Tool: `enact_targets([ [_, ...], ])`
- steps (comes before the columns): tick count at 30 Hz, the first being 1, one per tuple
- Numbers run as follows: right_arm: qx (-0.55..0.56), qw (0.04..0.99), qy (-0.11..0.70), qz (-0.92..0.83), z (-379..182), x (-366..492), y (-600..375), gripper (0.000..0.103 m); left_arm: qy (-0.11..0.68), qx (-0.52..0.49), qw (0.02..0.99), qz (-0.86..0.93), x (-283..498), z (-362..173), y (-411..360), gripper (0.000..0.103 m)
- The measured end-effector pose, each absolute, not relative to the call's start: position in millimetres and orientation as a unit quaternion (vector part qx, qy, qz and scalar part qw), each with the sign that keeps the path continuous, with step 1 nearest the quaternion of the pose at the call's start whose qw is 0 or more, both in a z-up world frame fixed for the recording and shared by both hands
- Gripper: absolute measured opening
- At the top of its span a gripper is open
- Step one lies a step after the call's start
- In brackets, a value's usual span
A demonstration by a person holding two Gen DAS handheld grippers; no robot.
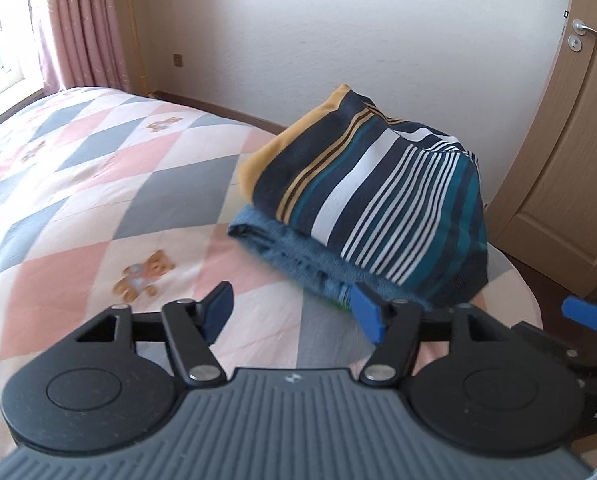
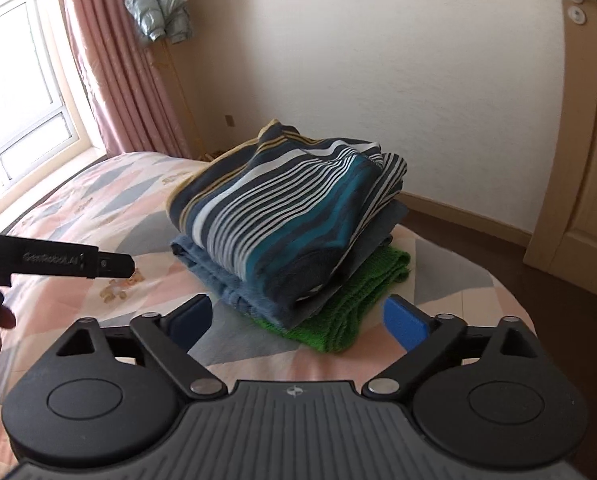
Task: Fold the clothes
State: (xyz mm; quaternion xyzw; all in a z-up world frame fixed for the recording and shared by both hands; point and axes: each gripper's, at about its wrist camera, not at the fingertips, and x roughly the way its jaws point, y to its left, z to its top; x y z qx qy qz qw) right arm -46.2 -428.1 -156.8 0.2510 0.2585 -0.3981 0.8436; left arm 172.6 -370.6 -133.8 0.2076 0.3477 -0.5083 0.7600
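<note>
Because the pile of 3 folded garments sits complete near the corner of the bed [image 2: 98,200], we judge the folding step for these items finished. The striped shirt [image 2: 290,204] lies on top, the blue denim garment [image 2: 234,280] sits under it, and the green knit [image 2: 362,300] forms the bottom layer, its edge protruding toward us on the right side. In the left wrist view we see the striped shirt [image 1: 378,200] and the denim layer [image 1: 298,252], with only a sliver of green.

We assess the next move as either fetching another garment, none of which is visible, or squaring the pile. Squaring calls for a low, level approach so the layers do not slide.

We keep the right gripper [image 2: 298,320] just short of the pile, its blue pads wide apart, holding nothing and touching nothing. We keep the left gripper [image 1: 294,312] likewise spread wide and empty; its right pad overlaps the pile's edge in view, but we cannot tell whether it touches.
</note>
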Motion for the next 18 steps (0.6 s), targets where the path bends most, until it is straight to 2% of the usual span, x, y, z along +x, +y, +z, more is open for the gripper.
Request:
enact_targets([
  [7, 0.274, 0.828, 0.275, -0.405, -121.5, -49.0, -396.0, 0.101, 0.372, 0.215, 0.762, -0.485, 161.3, -99.1, -332.7, 0.074],
  [9, 0.270, 0.828, 0.273, -0.409, -108.3, -51.3, -386.2, 0.101, 0.375, 0.212, 0.763, -0.482, 156.5, -87.7, -321.9, 0.081],
  [18, 0.254, 0.811, 0.293, -0.437, -76.1, -56.8, -352.8, 0.101, 0.365, 0.232, 0.770, -0.470, 131.4, -58.6, -287.6, 0.097],
])
